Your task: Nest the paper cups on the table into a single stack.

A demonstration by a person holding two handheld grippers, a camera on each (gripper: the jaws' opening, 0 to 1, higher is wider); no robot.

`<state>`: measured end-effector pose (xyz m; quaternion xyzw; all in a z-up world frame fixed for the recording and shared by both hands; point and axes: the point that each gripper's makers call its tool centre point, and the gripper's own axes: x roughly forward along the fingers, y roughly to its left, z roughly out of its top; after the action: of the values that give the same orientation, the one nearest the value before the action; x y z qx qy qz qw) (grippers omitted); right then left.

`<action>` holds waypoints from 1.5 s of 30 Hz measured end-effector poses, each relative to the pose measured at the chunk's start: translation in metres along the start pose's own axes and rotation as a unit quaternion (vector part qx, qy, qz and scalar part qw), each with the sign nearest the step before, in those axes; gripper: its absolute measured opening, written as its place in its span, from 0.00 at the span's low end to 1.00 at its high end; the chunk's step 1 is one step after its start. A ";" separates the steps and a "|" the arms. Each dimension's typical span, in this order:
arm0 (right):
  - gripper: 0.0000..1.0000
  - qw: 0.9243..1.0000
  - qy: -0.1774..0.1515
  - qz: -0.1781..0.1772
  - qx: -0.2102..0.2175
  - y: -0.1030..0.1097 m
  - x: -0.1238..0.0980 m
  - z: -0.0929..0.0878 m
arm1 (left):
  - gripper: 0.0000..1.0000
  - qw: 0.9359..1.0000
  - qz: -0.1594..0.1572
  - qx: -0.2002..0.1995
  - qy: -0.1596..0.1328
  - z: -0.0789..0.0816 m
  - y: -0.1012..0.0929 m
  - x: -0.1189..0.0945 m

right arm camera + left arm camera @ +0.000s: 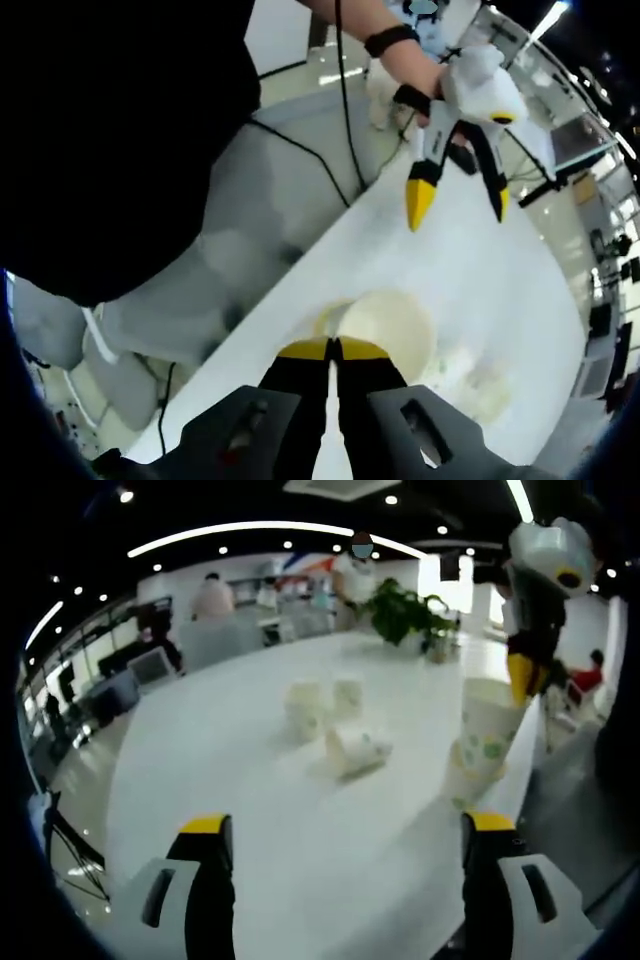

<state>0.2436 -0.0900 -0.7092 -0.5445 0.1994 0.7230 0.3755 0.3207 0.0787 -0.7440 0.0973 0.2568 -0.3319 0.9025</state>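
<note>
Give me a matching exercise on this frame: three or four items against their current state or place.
Things:
1. left gripper
2. right gripper
3. cup with green print
4. tipped cup

States:
A. lying on its side on the table
B. upright, rim pinched by a gripper
C. jaws spread, nothing between them
D. jaws together on a cup rim

Pairs: 1-C, 2-D, 3-B, 4-A

Right claw (334,349) tips hide the held cup's (385,325) near rim
</note>
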 end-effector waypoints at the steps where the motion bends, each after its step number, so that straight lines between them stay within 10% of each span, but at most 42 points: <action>1: 0.00 1.000 0.001 0.002 -0.001 0.001 0.002 0.000 | 0.94 1.000 0.001 0.001 0.001 0.000 0.000 0.000; 45: 0.00 0.999 0.018 0.020 0.026 0.007 0.051 -0.013 | 0.94 1.000 0.001 -0.014 0.005 -0.011 0.001 0.000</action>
<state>0.2401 -0.0869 -0.7619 -0.5430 0.2361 0.7152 0.3714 0.3169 0.0837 -0.7530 0.0869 0.2658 -0.3268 0.9028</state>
